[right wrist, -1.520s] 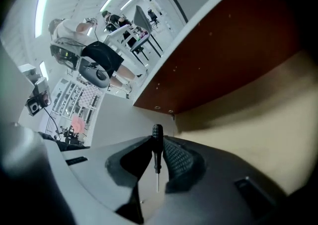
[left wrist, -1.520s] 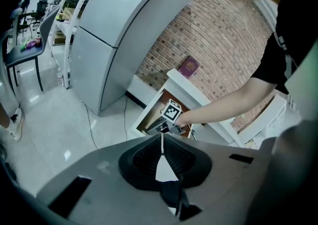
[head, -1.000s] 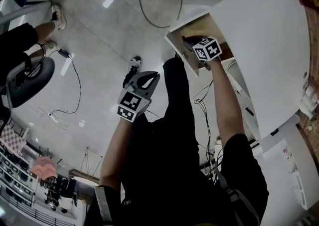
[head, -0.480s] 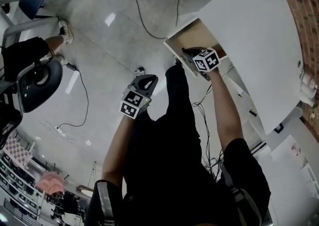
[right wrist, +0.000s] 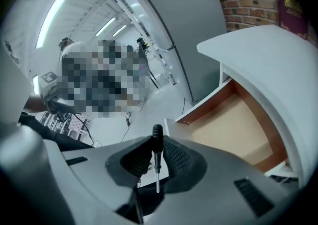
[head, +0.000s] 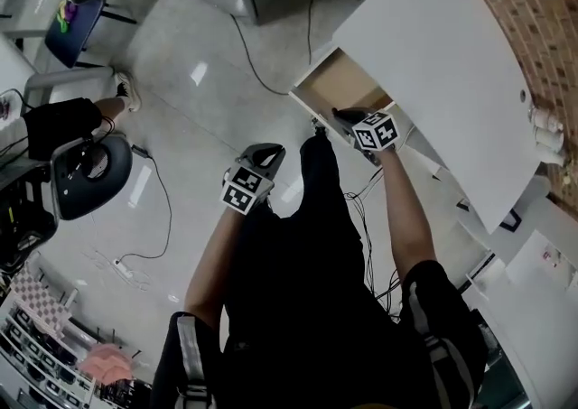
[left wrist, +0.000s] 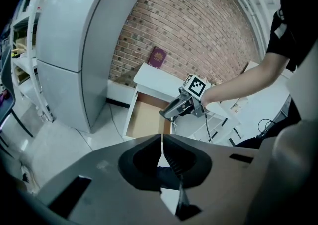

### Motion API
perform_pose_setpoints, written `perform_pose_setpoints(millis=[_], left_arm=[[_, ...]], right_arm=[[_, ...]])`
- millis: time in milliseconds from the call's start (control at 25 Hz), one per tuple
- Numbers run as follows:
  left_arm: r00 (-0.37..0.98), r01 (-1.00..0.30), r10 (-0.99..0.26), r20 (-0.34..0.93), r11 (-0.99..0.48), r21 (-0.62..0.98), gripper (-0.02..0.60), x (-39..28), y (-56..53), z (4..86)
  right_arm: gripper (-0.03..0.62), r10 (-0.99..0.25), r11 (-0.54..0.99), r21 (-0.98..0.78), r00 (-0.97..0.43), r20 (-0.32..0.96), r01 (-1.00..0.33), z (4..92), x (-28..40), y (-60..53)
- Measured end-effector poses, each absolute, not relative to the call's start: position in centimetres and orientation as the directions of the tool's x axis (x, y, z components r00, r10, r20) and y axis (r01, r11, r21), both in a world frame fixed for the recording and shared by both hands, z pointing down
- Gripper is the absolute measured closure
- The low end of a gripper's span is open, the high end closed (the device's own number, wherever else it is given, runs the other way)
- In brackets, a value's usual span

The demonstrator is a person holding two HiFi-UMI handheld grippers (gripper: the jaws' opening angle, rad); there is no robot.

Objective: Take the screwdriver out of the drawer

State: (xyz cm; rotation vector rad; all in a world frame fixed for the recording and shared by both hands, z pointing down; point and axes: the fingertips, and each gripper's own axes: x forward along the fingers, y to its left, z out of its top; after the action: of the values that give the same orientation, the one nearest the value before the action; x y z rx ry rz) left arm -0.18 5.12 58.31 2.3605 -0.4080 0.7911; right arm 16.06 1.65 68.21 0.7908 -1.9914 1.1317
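**Head view.** The right gripper sits at the front edge of the open drawer, beside the white cabinet top. The drawer floor shows bare wood. The screwdriver is too small to make out here. The left gripper hangs apart from the cabinet, over the floor.

**Left gripper view.** The left gripper has its jaws pressed together with nothing between them. It takes no part in the grasp. The right gripper shows at the drawer's front edge.

**Right gripper view.** The right gripper is clamped on the screwdriver. The black handle rises above the jaw tips and the thin shaft points back toward the camera. The tool is already clear of the drawer, which lies off to the right and looks empty.

**Hazards.**
- The pads appear to bear on a narrow section near where handle meets shaft. A grip this small may let the tool pivot or slide out if the gripper swings quickly.
- A tilt of the gripper would put the handle's weight against the pads.
- The gripper is close to the drawer front, so a careless withdrawal could knock the tool against it.
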Motion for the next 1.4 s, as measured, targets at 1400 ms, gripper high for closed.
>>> perform_pose_setpoints(millis=[1400], left_arm=[[0.864, -0.285, -0.066, 0.498, -0.881, 0.378, 0.558, -3.8, 4.4, 48.0]], right_arm=[[0.471, -0.568, 0.379, -0.291, -0.469, 0.676, -0.879, 51.2, 10.1, 12.6]])
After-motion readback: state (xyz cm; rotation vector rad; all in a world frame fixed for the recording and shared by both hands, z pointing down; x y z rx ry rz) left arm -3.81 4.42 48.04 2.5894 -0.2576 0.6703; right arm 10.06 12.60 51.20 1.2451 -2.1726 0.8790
